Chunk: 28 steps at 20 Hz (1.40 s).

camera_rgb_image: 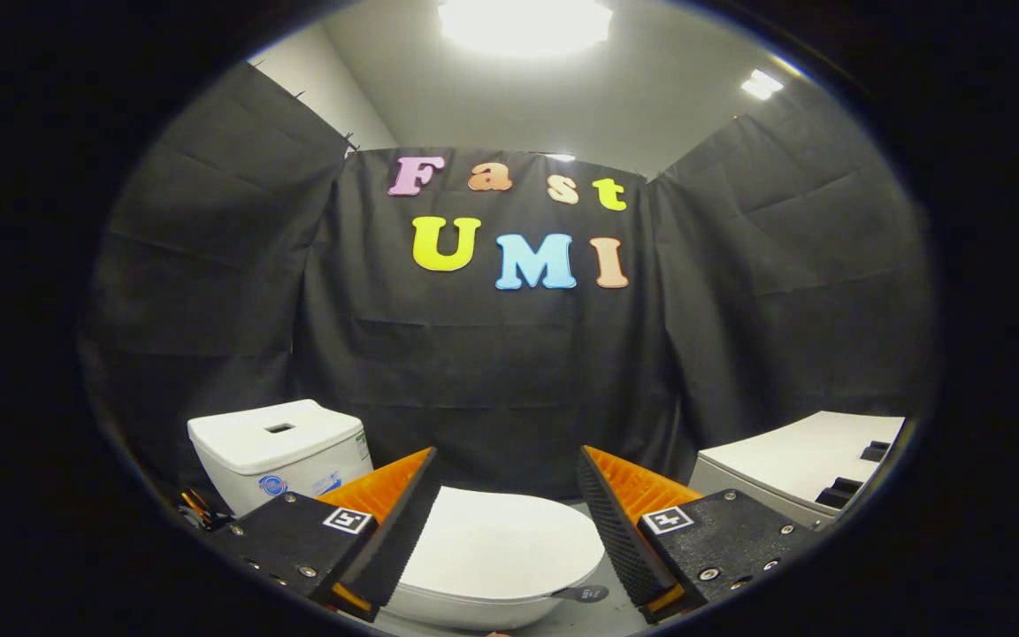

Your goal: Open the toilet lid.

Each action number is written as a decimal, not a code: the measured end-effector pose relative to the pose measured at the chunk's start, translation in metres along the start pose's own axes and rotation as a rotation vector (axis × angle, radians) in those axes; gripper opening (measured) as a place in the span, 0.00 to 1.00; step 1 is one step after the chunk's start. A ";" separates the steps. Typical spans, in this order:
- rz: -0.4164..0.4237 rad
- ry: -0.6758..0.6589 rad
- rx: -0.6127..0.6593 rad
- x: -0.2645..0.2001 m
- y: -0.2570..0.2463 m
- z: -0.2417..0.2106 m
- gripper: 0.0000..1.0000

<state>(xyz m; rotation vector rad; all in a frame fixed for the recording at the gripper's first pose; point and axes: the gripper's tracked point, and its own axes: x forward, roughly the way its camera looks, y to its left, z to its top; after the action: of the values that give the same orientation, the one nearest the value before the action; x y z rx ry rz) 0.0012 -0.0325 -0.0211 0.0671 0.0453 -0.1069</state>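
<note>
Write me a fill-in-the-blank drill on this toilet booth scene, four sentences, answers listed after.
1. The toilet lid lies ____ over the bowl.
2. The claw is ____, its two fingers spread apart with the lid seen between them.
3. The white tank with a slot in its top stands to the ____ of the lid.
4. The wall behind the toilet is hung with ____ cloth.

Missing words: closed; open; left; black
</note>
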 end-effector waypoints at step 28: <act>-0.356 0.183 1.029 0.014 -0.118 -0.227 0.96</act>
<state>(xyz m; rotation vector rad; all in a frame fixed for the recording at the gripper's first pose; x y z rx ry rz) -0.0072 -0.1354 -0.2557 1.1003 0.1821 -0.4735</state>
